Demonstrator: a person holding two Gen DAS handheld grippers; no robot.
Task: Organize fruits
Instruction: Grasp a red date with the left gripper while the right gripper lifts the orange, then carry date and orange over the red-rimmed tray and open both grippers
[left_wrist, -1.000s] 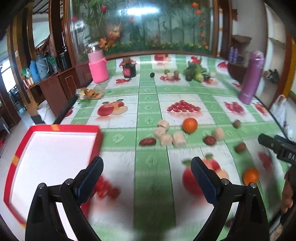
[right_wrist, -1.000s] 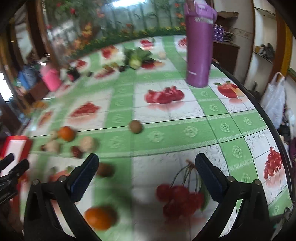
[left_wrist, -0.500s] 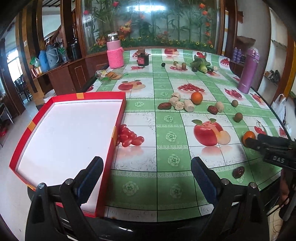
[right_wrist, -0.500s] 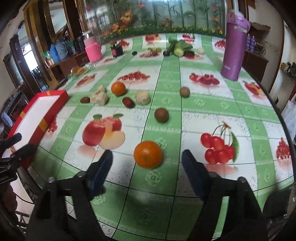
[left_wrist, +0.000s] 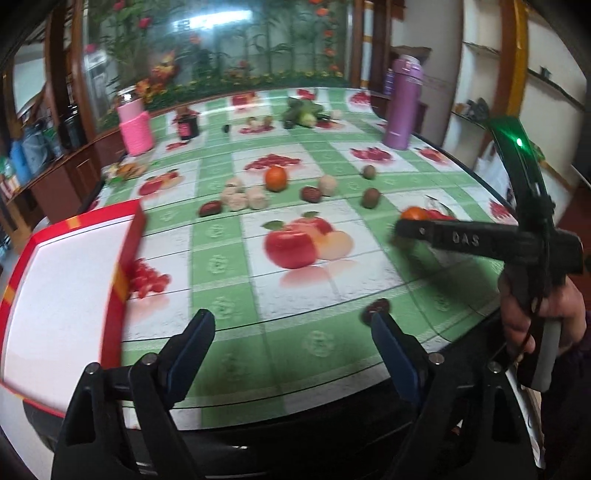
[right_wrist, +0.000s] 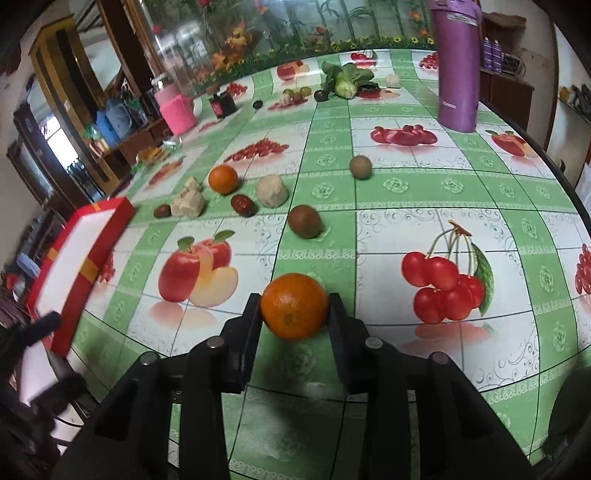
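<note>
The right gripper (right_wrist: 294, 308) has its two black fingers closed against the sides of an orange (right_wrist: 294, 306), which sits at about 6 o'clock in the right wrist view, low over the green-checked tablecloth (right_wrist: 399, 184). The left gripper (left_wrist: 291, 345) hangs with its blue-padded fingers (left_wrist: 192, 341) spread wide and nothing between them, over the near edge of the table. In the left wrist view the right gripper (left_wrist: 400, 232) reaches in from 3 o'clock, held by a hand (left_wrist: 535, 314), with the orange (left_wrist: 415, 213) just showing at its tip. The red-rimmed tray (left_wrist: 125, 258) with a white floor lies at 9 o'clock in that view, at the table's left edge. Toward 12 o'clock from the held fruit lie a brown kiwi (right_wrist: 304, 221), a second kiwi (right_wrist: 360, 167) farther back, a second orange (right_wrist: 223, 179), a dark red date (right_wrist: 242, 204), another date (right_wrist: 162, 211) nearer the tray, and pale lumpy pieces (right_wrist: 271, 191) among them. A purple flask (right_wrist: 458, 62) stands upright at 1 o'clock, well apart from the fruit, and a pink-sleeved jar (right_wrist: 177, 110) stands at 10 o'clock. Leafy greens (right_wrist: 345, 79) lie at the far end of the table.
</note>
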